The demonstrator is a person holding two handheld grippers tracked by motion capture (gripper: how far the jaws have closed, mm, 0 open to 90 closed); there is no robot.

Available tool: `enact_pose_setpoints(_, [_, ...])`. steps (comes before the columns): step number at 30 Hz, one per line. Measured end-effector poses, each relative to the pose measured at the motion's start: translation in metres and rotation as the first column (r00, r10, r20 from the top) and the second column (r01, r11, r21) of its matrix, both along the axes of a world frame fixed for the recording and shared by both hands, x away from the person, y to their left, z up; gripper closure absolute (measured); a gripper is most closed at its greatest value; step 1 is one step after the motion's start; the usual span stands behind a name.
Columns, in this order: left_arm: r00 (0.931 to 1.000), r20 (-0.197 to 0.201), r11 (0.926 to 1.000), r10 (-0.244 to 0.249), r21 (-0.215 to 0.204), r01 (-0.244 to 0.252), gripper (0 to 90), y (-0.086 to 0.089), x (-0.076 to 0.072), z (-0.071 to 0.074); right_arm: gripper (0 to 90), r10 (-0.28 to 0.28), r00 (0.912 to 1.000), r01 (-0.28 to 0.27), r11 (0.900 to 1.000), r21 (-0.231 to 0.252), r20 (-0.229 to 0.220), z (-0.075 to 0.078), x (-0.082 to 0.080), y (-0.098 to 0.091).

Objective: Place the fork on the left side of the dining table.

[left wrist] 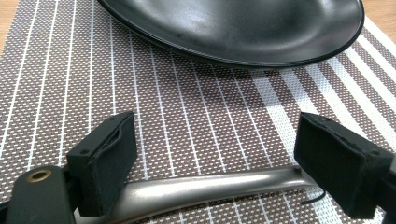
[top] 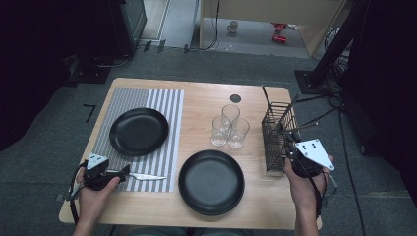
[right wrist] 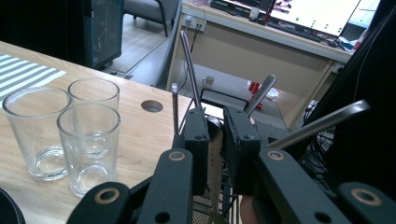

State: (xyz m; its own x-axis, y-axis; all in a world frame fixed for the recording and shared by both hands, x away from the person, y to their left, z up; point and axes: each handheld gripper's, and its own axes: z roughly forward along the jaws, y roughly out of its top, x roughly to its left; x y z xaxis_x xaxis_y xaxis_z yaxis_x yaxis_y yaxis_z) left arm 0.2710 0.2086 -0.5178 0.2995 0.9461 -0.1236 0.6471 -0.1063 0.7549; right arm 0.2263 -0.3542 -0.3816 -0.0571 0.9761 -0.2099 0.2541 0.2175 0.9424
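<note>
A silver knife (top: 145, 176) lies on the striped placemat (top: 167, 103) below the far black plate (top: 139, 131). My left gripper (top: 125, 171) stands open around the knife's handle (left wrist: 201, 189), which runs across between the wide-apart pads without being pressed. At the right, my right gripper (top: 290, 140) reaches over the black wire cutlery basket (top: 278, 130). In the right gripper view it (right wrist: 215, 123) is shut on a flat pale metal utensil (right wrist: 215, 154) standing in the basket. Other utensil handles (right wrist: 189, 65) stick up behind it.
A second black plate (top: 211, 182) sits on the bare wood near the front edge. Three clear glasses (top: 229, 127) stand together between the plates and the basket. A round cable hole (top: 235, 98) is at the table's back.
</note>
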Motion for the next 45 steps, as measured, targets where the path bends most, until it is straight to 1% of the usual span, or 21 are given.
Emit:
enact_pose_setpoints(8, [1.0000, 0.000, 1.0000, 0.000, 0.000, 0.000, 13.5, 0.000, 0.000, 0.000, 81.2, 0.007, 0.9999, -0.007, 1.0000, 0.004, 0.010, 0.003, 0.000, 0.000])
enact_pose_setpoints(9, [1.0000, 0.000, 1.0000, 0.000, 0.000, 0.000, 13.5, 0.000, 0.000, 0.000, 81.3, 0.014, 0.9997, -0.014, 0.9999, 0.001, 0.018, 0.004, 0.001, 0.000])
enact_pose_setpoints(10, [1.0000, 0.000, 1.0000, 0.000, 0.000, 0.000, 13.5, 0.000, 0.000, 0.000, 81.6, 0.012, 0.9997, -0.012, 0.9999, 0.010, 0.020, 0.005, 0.000, 0.000])
enact_pose_setpoints(13, [1.0000, 0.000, 1.0000, 0.000, -0.001, 0.000, 13.5, 0.000, 0.000, 0.000, 81.9, 0.021, 0.9995, -0.022, 0.9997, 0.015, 0.024, 0.006, -0.001, 0.000])
enact_pose_setpoints(15, [1.0000, 0.000, 1.0000, 0.000, -0.001, 0.000, 13.6, 0.000, 0.000, 0.000, 81.8, 0.046, 0.9988, -0.046, 0.9987, 0.021, 0.019, 0.006, 0.000, -0.001])
enact_pose_setpoints(18, [1.0000, 0.000, 1.0000, 0.000, -0.002, 0.000, 13.5, 0.000, 0.000, 0.000, 81.0, 0.059, 0.9982, -0.059, 0.9981, 0.019, -0.004, 0.004, 0.001, -0.002])
enact_pose_setpoints(21, [1.0000, 0.000, 1.0000, 0.000, -0.003, 0.000, 13.6, 0.000, 0.000, 0.000, 80.6, 0.055, 0.9981, -0.055, 0.9985, 0.008, -0.026, 0.000, 0.002, -0.002])
enact_pose_setpoints(22, [1.0000, 0.000, 1.0000, 0.000, -0.004, 0.000, 13.6, 0.000, 0.000, 0.000, 80.3, 0.058, 0.9980, -0.057, 0.9982, 0.020, -0.026, -0.001, 0.002, -0.003])
enact_pose_setpoints(26, [1.0000, 0.000, 1.0000, 0.000, -0.003, 0.000, 13.6, 0.000, 0.000, 0.000, 79.9, 0.050, 0.9982, -0.050, 0.9986, 0.016, -0.034, -0.005, 0.003, -0.005])
enact_pose_setpoints(29, [1.0000, 0.000, 1.0000, 0.000, -0.006, 0.000, 13.6, 0.001, 0.000, 0.000, 79.7, 0.039, 0.9972, -0.038, 0.9992, 0.012, -0.065, -0.012, 0.005, -0.006])
enact_pose_setpoints(32, [1.0000, 0.000, 1.0000, 0.000, -0.005, 0.000, 13.6, 0.001, 0.000, 0.000, 79.2, 0.033, 0.9947, -0.029, 0.9989, 0.036, -0.097, -0.021, 0.007, -0.009])
enact_pose_setpoints(35, [1.0000, 0.000, 1.0000, 0.000, -0.007, 0.000, 13.6, 0.001, 0.000, 0.000, 78.7, 0.065, 0.9913, -0.054, 0.9933, 0.102, -0.114, -0.028, 0.007, -0.015])
enact_pose_setpoints(38, [1.0000, -0.001, 1.0000, 0.000, -0.006, 0.000, 13.6, 0.001, 0.000, 0.000, 82.1, 0.068, 0.9881, -0.048, 0.9890, 0.140, -0.138, -0.033, 0.008, -0.018])
enact_pose_setpoints(39, [1.0000, 0.000, 1.0000, 0.000, -0.006, 0.000, 13.6, 0.001, 0.000, 0.000, 83.8, 0.065, 0.9885, -0.045, 0.9883, 0.146, -0.136, -0.035, 0.008, -0.020])
enact_pose_setpoints(41, [1.0000, -0.001, 1.0000, 0.000, -0.006, 0.000, 13.7, 0.001, 0.000, 0.000, 90.0, 0.048, 0.9909, -0.026, 0.9855, 0.168, -0.126, -0.037, 0.007, -0.023])
enact_pose_setpoints(43, [1.0000, -0.001, 1.0000, 0.001, -0.006, -0.001, 13.7, 0.001, 0.000, 0.000, 90.0, 0.045, 0.9918, -0.023, 0.9834, 0.180, -0.119, -0.038, 0.007, -0.026])
enact_pose_setpoints(45, [1.0000, 0.000, 1.0000, 0.001, -0.006, -0.001, 13.7, 0.001, 0.000, 0.000, 90.0, 0.044, 0.9926, -0.024, 0.9837, 0.178, -0.113, -0.038, 0.006, -0.027])
